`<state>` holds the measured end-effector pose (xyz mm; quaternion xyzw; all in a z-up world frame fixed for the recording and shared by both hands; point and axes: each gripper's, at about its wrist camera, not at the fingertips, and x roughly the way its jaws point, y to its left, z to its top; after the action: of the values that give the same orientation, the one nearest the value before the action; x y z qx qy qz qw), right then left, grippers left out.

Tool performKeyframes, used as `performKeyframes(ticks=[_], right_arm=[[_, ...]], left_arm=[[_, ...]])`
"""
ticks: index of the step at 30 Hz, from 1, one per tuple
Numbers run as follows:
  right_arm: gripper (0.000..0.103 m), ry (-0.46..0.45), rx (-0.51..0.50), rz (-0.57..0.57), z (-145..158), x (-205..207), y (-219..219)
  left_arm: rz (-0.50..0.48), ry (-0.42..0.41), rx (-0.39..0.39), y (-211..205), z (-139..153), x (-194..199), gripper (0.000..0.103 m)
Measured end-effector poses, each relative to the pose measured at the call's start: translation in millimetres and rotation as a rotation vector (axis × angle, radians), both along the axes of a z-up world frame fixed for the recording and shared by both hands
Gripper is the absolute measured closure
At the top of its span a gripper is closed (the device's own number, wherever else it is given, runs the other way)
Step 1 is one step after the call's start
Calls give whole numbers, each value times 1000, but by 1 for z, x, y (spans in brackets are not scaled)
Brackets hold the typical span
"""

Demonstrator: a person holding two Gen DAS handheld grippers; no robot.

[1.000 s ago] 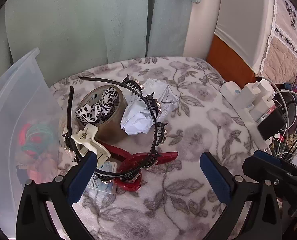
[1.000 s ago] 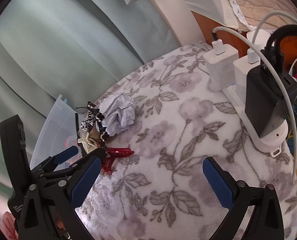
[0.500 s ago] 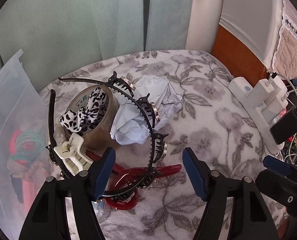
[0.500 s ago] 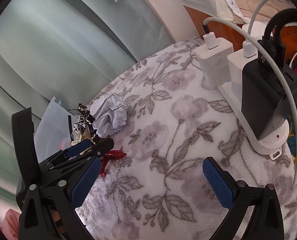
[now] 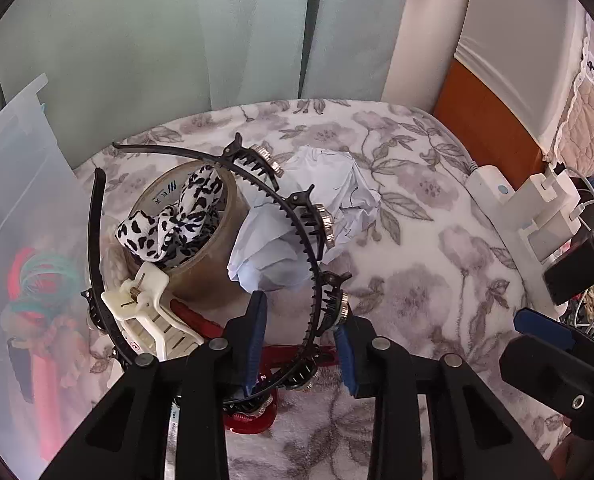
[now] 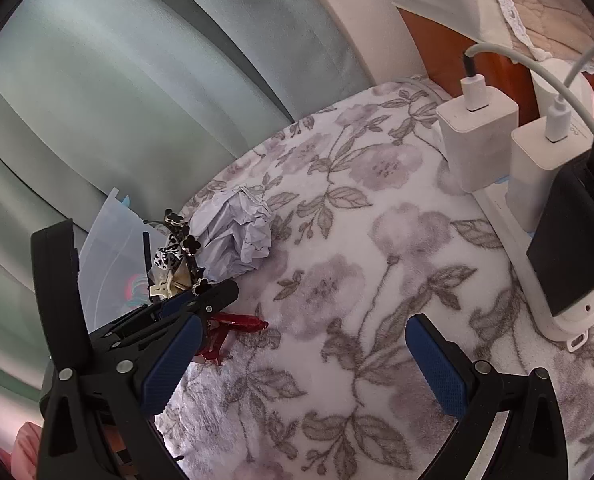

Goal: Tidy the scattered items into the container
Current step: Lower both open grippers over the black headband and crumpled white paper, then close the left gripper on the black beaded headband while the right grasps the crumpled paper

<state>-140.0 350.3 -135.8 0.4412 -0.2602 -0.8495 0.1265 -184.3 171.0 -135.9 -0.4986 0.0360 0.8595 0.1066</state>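
A black toothed headband [image 5: 297, 232] with small clips on it arches over a pile on the floral blanket [image 5: 417, 280]. The pile holds crumpled paper [image 5: 309, 216], a brown tape roll [image 5: 201, 276] with a leopard scrunchie [image 5: 177, 220] in it, a cream claw clip [image 5: 149, 312] and a red clip [image 5: 253, 412]. My left gripper [image 5: 301, 346] points down at the pile. Its jaws are closing, with the headband's near end between them and a gap still beside the left pad. My right gripper [image 6: 303, 364] stands open over bare blanket.
A clear plastic container [image 5: 13, 208] with hair ties inside stands left of the pile. A white power strip [image 6: 497, 200] with chargers and cables lines the right edge. Pale green curtains [image 5: 177, 40] hang behind.
The left gripper's jaws have narrowed from wide apart to close around the headband, and the gripper has dropped a little towards the pile. The right gripper has hardly moved.
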Motion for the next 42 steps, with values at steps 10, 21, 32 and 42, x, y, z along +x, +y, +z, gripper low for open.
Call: performKeyframes(ticks=[10,21,32,42], right_arm=[[0,20,-34,55,7,-26,-20],[0,12,-68,115,2,-64,-54],[0,-30,-61,106,-21,-97,-72],[6,-67,-88,99,-33,-119,-78]], left_arm=[[25,41,48,-15,19,2,89],[102,73,121,-49,30,7,89],[123,58,160,-68,27,1,90],[116,49,182,-71,20,-3,90]])
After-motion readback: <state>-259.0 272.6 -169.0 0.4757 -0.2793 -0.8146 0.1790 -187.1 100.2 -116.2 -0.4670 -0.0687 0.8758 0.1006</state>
